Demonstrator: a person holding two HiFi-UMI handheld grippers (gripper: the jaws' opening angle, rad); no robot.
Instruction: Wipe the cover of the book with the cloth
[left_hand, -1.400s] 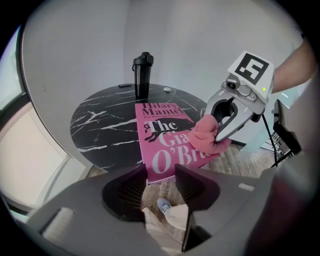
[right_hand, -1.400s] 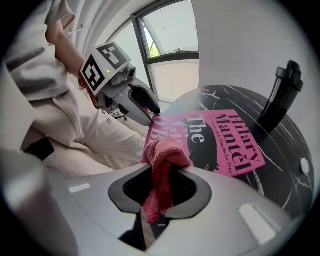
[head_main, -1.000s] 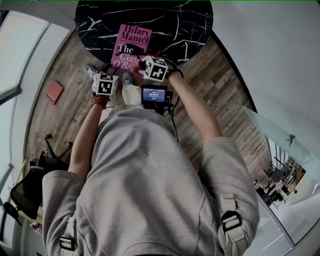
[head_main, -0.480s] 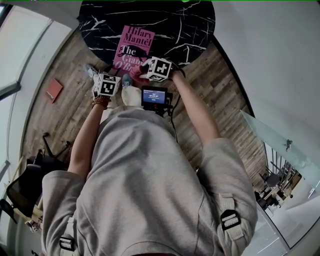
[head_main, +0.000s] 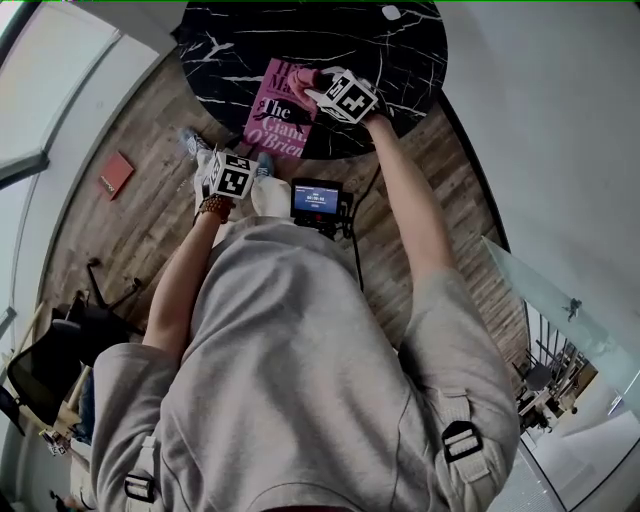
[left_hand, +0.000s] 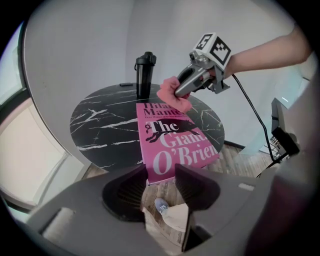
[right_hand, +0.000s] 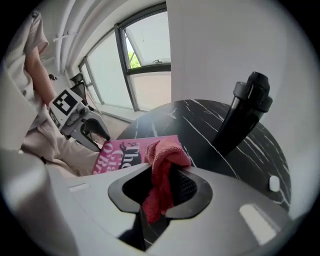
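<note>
A pink book (head_main: 280, 125) with white and black title print lies on the round black marble table (head_main: 400, 60), near its front edge. My right gripper (head_main: 308, 88) is shut on a red cloth (right_hand: 162, 165). It holds the cloth (left_hand: 170, 95) at the far end of the book's cover (left_hand: 175, 145), and the cloth seems to touch the cover there. My left gripper (left_hand: 162, 182) is open with nothing between its fingers. It hangs off the table (left_hand: 100, 125), in front of the book's near edge and over the wooden floor.
A tall black bottle (left_hand: 144, 75) stands upright on the table behind the book. A small white object (right_hand: 273, 184) lies at the table's far side. A red book (head_main: 115, 173) lies on the floor to the left. Chairs stand at lower left, a glass panel at right.
My right gripper has carried the cloth from the near part of the cover to its far end. The left gripper has stayed off the table's front edge.
</note>
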